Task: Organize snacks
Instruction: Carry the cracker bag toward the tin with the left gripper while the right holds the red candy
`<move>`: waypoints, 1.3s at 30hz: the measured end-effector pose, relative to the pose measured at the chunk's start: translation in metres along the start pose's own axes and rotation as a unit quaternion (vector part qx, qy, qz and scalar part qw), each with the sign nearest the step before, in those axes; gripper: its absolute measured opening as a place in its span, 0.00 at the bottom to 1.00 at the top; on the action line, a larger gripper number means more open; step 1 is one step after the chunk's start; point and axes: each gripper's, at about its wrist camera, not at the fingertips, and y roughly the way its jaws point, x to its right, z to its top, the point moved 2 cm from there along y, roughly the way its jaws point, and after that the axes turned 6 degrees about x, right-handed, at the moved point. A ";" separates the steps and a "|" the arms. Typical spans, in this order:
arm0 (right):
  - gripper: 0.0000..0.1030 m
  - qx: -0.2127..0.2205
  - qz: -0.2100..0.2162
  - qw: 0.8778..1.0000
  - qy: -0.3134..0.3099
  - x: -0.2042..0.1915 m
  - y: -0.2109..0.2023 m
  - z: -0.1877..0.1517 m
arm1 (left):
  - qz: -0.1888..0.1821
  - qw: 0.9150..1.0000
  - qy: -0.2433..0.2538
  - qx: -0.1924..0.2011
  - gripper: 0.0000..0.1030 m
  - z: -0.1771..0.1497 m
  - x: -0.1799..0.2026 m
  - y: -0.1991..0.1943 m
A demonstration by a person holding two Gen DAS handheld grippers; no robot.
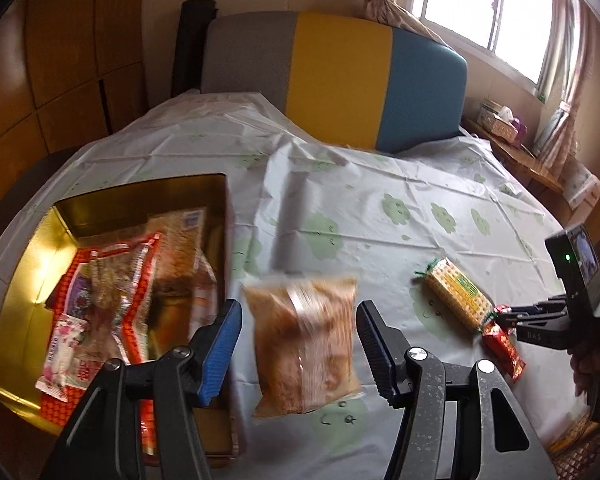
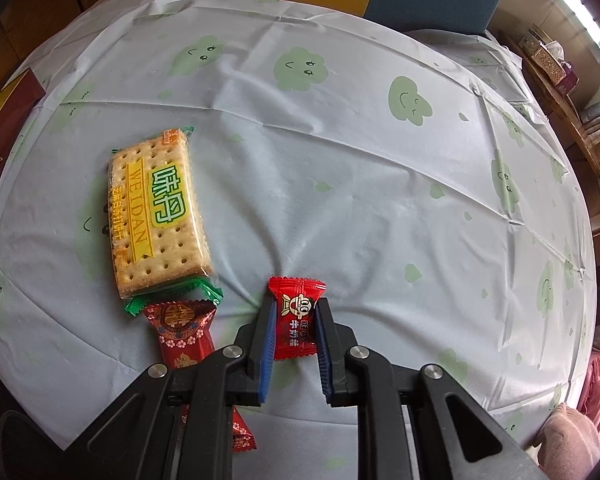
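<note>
Left wrist view: the left tongs (image 1: 298, 344) stand released, jaws wide apart, with a clear packet of brown snack (image 1: 304, 344) between them; the packet is motion-blurred and touches neither finger, and whether it rests on the table cannot be told. To the left, a gold-lined box (image 1: 28, 280) sits on the table (image 1: 380, 184), which is covered by a pale cloth printed with green smiling clouds. The box holds several wrapped snacks, among them a red-and-clear packet (image 1: 112, 280). At the far side of the table stands a chair back (image 1: 340, 80) in grey, yellow and blue panels.

Right wrist view: the right tongs (image 2: 296, 320) are clenched on a small red milk candy (image 2: 296, 316), its wrapper held between the two blue-padded fingers (image 2: 269, 340), low against the cloth. Just left of them lies a dark red candy with a gold emblem (image 2: 182, 328), partly hidden beneath the tongs' frame. Its upper end touches the green crimped end of a cracker packet (image 2: 156, 212) printed "WEIDAN", which lies flat on the table. The edge of the maroon box wall shows at far left.
</note>
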 end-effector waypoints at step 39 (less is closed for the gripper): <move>0.18 -0.001 -0.007 1.000 -0.015 -0.006 -0.002 -0.001 | -0.066 0.902 0.357 -0.233 0.73 -0.005 0.045 0.078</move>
